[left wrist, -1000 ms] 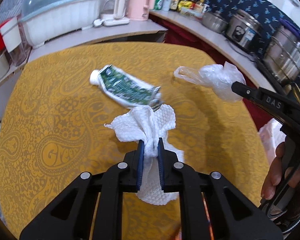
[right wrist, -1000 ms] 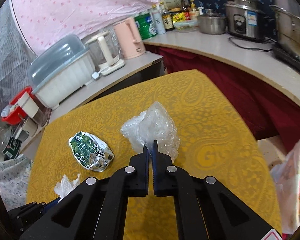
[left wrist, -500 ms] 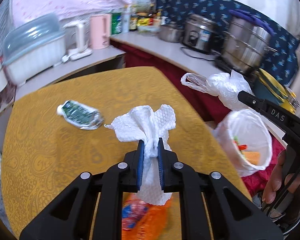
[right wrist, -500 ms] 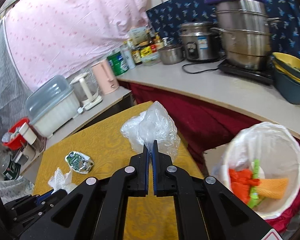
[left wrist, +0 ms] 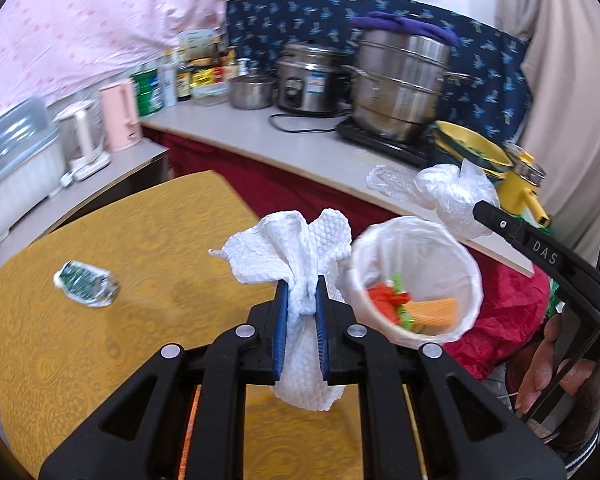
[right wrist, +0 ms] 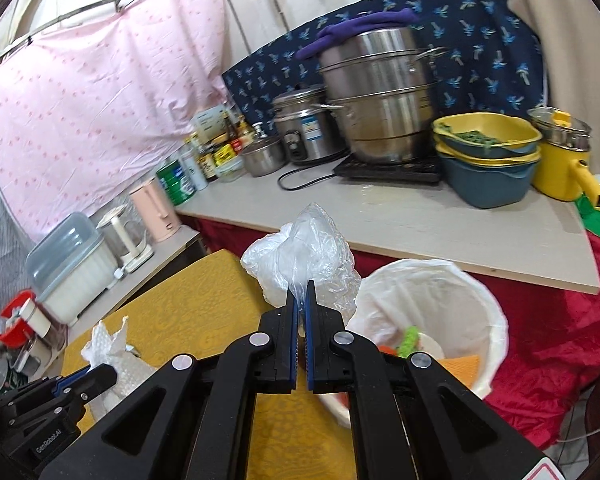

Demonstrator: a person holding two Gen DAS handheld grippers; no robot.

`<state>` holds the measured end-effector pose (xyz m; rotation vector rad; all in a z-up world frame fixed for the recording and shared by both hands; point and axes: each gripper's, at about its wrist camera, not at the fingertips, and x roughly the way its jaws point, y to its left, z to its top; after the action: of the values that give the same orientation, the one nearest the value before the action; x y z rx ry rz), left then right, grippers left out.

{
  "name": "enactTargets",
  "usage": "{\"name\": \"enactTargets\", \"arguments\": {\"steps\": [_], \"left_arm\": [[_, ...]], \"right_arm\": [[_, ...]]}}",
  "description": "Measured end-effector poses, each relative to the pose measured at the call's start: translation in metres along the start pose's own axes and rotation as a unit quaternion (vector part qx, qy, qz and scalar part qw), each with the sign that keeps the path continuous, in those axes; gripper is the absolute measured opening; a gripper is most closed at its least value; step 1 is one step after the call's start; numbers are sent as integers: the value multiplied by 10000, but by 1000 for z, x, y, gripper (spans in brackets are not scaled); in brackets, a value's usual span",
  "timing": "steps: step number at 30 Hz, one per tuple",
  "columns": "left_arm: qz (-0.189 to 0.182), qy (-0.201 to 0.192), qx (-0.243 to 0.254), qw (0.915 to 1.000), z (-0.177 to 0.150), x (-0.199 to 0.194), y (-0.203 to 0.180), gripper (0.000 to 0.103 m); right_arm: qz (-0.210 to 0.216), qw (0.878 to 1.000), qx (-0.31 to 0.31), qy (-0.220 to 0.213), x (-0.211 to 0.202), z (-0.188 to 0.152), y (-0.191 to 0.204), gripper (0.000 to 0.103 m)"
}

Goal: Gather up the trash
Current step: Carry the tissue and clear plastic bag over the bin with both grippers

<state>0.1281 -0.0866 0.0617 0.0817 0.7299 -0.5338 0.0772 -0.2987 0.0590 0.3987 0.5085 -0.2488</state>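
left gripper [left wrist: 302, 300] is clenched on a soft, light paper towel [left wrist: 288, 252]; right gripper [right wrist: 300, 300] pinches a flimsy, slippery plastic bag [right wrist: 300, 256] near the bin [right wrist: 496, 312].

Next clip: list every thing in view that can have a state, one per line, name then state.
Left claw: shut on crumpled white paper towel, held off the table.
Right claw: shut on crumpled clear plastic bag, held up near the bin.
White-lined round trash bin: open, already holding orange, red and green scraps.
Squashed green toothpaste tube: lying on the yellow tablecloth, not yet collected.
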Motion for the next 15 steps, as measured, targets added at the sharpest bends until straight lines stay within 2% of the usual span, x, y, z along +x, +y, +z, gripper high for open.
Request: {"name": "enactTargets", "arguments": {"steps": [5, 15], "left_arm": [[-282, -15, 252, 9993, 7, 8, -39, 12], [-766, 237, 580, 9951, 15, 46, -105, 12]], "right_arm": [[-208, 9994, 233, -113, -15, -1, -38, 3], [-529, 9962, 674, -164, -26, -11, -102, 3]]}}
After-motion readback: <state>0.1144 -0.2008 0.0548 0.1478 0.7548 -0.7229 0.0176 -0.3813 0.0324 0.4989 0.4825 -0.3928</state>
